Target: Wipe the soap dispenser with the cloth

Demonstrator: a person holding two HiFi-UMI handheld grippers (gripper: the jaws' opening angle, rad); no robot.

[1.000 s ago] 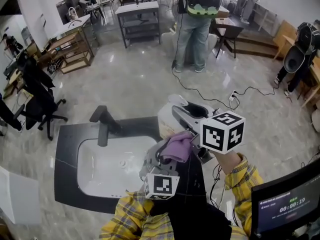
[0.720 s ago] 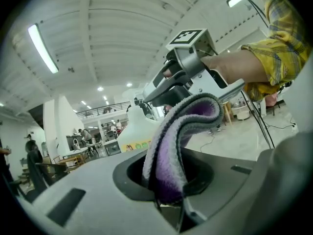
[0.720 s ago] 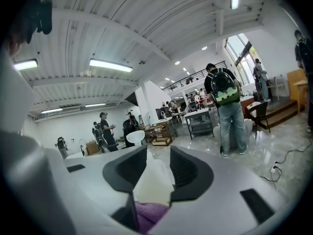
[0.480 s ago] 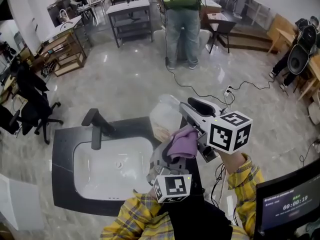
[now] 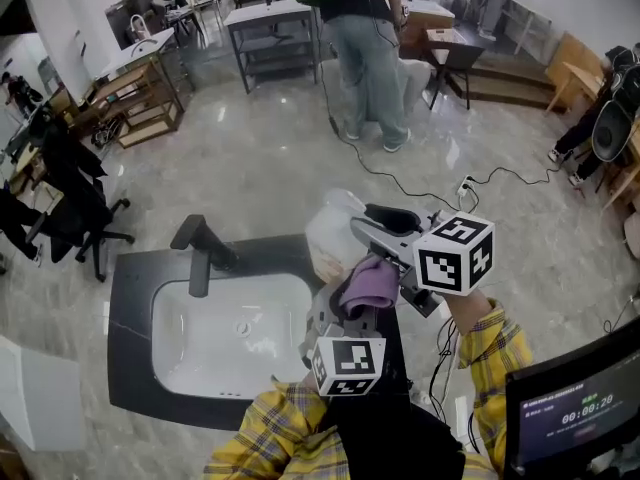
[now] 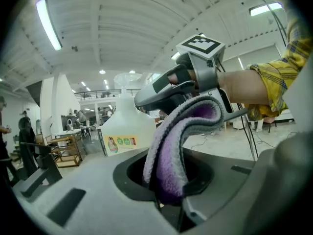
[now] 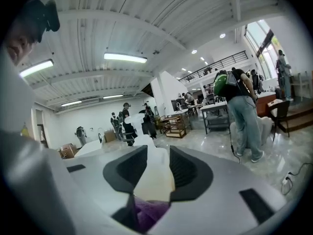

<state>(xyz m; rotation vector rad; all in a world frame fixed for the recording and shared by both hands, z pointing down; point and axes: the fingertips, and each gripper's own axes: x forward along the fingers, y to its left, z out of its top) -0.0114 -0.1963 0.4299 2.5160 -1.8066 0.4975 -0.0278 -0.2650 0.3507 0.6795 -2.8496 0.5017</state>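
The white soap dispenser (image 5: 328, 238) stands on the dark counter's right end. My right gripper (image 5: 360, 228) reaches it from the right. Its jaws have just been closing, and the dispenser (image 7: 151, 155) now sits between the pads of the right gripper (image 7: 152, 180), gripped near its top. A purple cloth (image 5: 372, 283) is bunched just under that gripper. My left gripper (image 5: 345, 310) comes from below and is shut on the cloth. In the left gripper view the cloth (image 6: 171, 146) rises from the left gripper (image 6: 164, 182) and arches against the right gripper, with the dispenser (image 6: 124, 126) behind it.
A white basin (image 5: 215, 338) with a black faucet (image 5: 200, 248) fills the counter (image 5: 130, 298) left of the dispenser. A person (image 5: 365, 58) stands on the floor beyond, with a cable (image 5: 420, 183) trailing nearby. A monitor (image 5: 575, 408) sits at lower right and an office chair (image 5: 70, 208) at left.
The right gripper has sunk a little onto the dispenser. The left gripper and cloth have shifted slightly right beneath it. The person at the back has stepped to one side.
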